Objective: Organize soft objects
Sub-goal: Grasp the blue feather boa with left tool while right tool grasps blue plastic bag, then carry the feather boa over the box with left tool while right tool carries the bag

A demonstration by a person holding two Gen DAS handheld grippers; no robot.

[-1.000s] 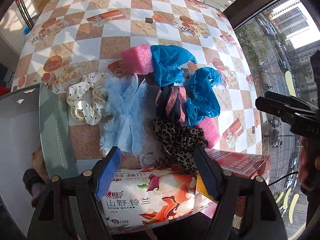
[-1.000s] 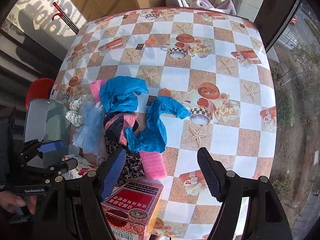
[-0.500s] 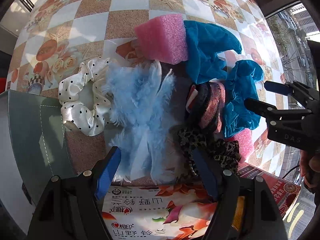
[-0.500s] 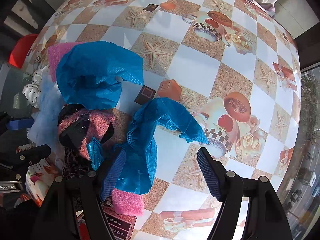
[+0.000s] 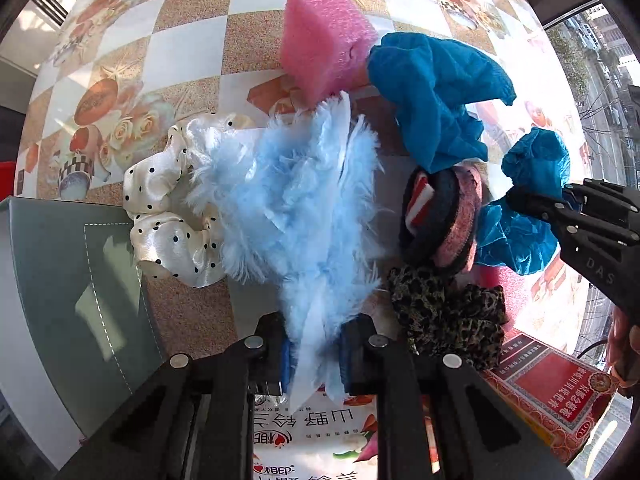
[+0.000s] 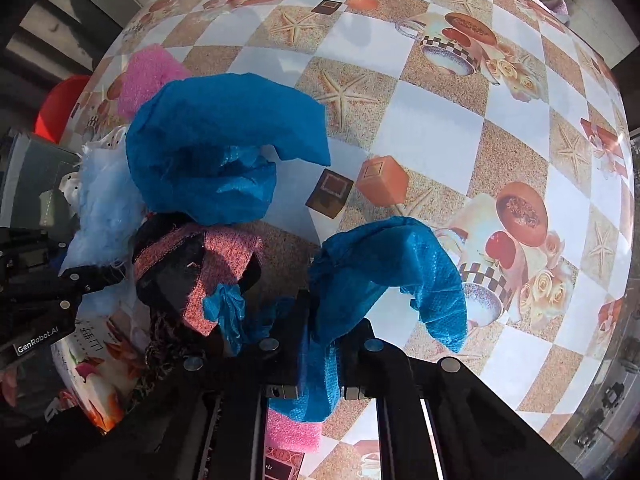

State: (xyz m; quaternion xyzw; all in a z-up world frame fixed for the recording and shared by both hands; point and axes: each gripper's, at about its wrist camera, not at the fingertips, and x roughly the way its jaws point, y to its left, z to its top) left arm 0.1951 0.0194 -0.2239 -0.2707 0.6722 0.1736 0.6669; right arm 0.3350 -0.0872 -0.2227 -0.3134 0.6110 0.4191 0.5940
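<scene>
A heap of soft things lies on the checkered tablecloth (image 6: 432, 128). My left gripper (image 5: 314, 344) points down, its jaws closing with the pads pressed on the near end of a light blue feathery piece (image 5: 296, 208). My right gripper (image 6: 320, 344) is shut on a blue crinkled shoe cover (image 6: 384, 264), which bulges up between its fingers. A second blue cover (image 6: 216, 152) lies beyond it. Around them sit a pink sponge (image 5: 324, 36), a white dotted scrunchie (image 5: 168, 216), a pink and black band (image 5: 444, 220) and a leopard scrunchie (image 5: 448, 316).
A grey bin (image 5: 80, 280) stands at the left table edge beside the scrunchie. A flowered tissue pack (image 5: 320, 440) and a red box (image 5: 552, 392) lie at the near edge. Another pink sponge (image 6: 294, 428) sits under the right gripper. A window is on the right.
Both grippers dropped onto the heap and shut: the left on the light blue feathery piece, the right on the blue shoe cover. Both stood open above the table a second ago.
</scene>
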